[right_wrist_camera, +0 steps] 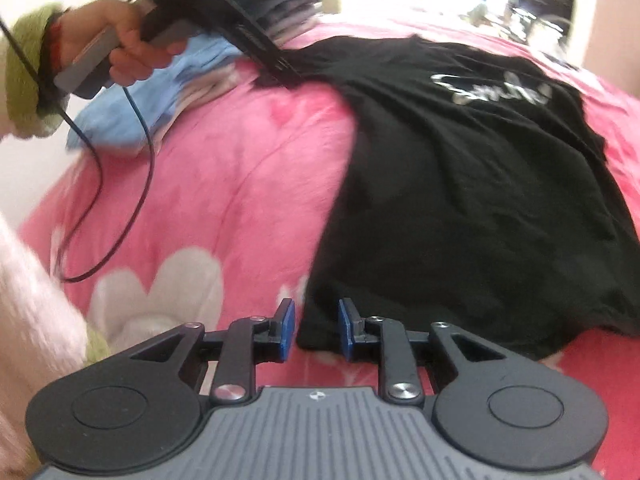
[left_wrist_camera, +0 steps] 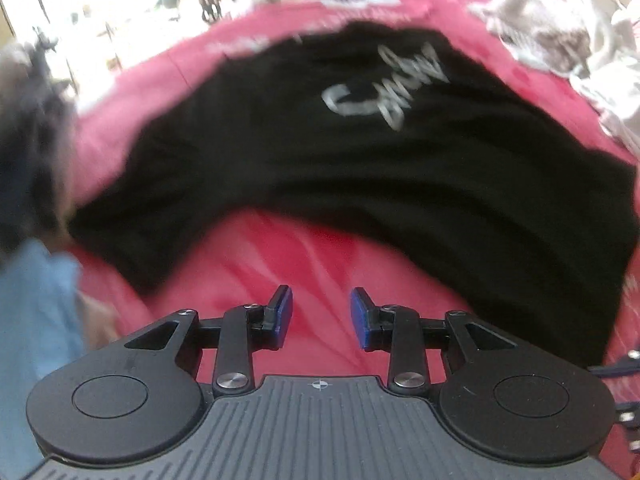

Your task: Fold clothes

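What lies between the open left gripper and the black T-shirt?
Only bare pink blanket lies between the left gripper and the black T-shirt, as the left wrist view shows.

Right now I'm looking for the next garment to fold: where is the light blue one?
The light blue garment lies on the pink floral blanket at the right wrist view's upper left, beside the black T-shirt, under the left hand.
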`<state>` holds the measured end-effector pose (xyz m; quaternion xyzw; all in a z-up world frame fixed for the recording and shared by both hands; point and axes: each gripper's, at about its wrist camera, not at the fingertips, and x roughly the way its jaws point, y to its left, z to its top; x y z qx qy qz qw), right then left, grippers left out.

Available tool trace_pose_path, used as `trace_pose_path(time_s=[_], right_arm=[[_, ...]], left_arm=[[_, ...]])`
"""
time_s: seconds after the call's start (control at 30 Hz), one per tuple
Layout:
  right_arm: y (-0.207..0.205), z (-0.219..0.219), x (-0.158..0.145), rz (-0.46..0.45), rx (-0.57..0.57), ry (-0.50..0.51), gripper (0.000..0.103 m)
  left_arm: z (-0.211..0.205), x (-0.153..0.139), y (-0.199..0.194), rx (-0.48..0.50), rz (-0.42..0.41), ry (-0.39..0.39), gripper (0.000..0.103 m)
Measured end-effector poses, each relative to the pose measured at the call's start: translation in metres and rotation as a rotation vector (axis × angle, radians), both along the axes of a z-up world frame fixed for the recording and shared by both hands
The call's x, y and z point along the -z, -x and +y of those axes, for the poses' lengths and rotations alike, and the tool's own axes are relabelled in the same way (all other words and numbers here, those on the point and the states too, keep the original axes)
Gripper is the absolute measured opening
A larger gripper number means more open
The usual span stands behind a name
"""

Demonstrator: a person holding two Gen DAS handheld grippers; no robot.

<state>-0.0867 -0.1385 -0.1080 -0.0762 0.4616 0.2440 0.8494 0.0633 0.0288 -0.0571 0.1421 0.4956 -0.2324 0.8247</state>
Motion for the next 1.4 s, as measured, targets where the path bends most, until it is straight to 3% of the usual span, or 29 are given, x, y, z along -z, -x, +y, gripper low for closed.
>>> trace_pose_path(time_s=[0.1,0.2,0.3,0.4,0.47,0.57,0.63,0.8,0.9,1.03,1.1,1.17,1.27,1.4], right_arm=[[0.001,0.012,0.012,-0.031,-0.051,0.085,0.026],[-0.001,0.009,0.012,-0.06,-0.028,0.097,0.004],[-0.011,-0.038,-0.009,-0.057,0.204,-0.108,0.004],[-0.018,-0.112,-0.017,0.008,0.498,-0.501,0.004],[-0.018,-0.152,-0.013,0.043,0.648,-0.698,0.004],[-0.016,-0.189,-0.004,0.071,0.773,-0.915,0.004],[-0.012,-0.201,0.001,0.085,0.82,-1.029,0.004],[-0.005,-0.195,0.003,0.117,0.794,-1.056,0.004],[-0.005,-0.182,-0.004,0.129,0.729,-1.023,0.004],[-0.006,-0.158,-0.013,0.148,0.578,-0.937,0.004],[-0.007,-0.142,-0.017,0.166,0.489,-0.87,0.004],[-0.007,-0.126,-0.02,0.195,0.406,-0.787,0.004],[-0.003,-0.099,-0.021,0.236,0.286,-0.652,0.004],[0.003,-0.074,-0.025,0.265,0.168,-0.561,0.004]], left_arm=[[0.002,0.012,0.011,-0.027,0.034,0.004,0.032],[0.007,0.02,0.011,-0.043,0.039,0.0,0.032],[0.014,0.023,0.007,-0.042,-0.022,-0.014,0.032],[0.013,0.029,0.0,-0.019,-0.091,-0.035,0.032],[0.012,0.035,-0.009,-0.024,-0.082,-0.014,0.032],[0.019,0.046,-0.034,-0.127,0.016,0.122,0.032],[0.031,0.053,-0.052,-0.236,0.089,0.253,0.032],[0.067,0.071,-0.088,-0.485,0.283,0.6,0.032],[0.073,0.08,-0.097,-0.546,0.331,0.682,0.032],[0.068,0.081,-0.102,-0.561,0.322,0.691,0.031],[0.063,0.081,-0.104,-0.564,0.308,0.669,0.023],[0.057,0.079,-0.105,-0.574,0.279,0.616,0.004],[0.056,0.073,-0.103,-0.589,0.245,0.57,0.0],[0.056,0.059,-0.097,-0.548,0.192,0.49,0.0]])
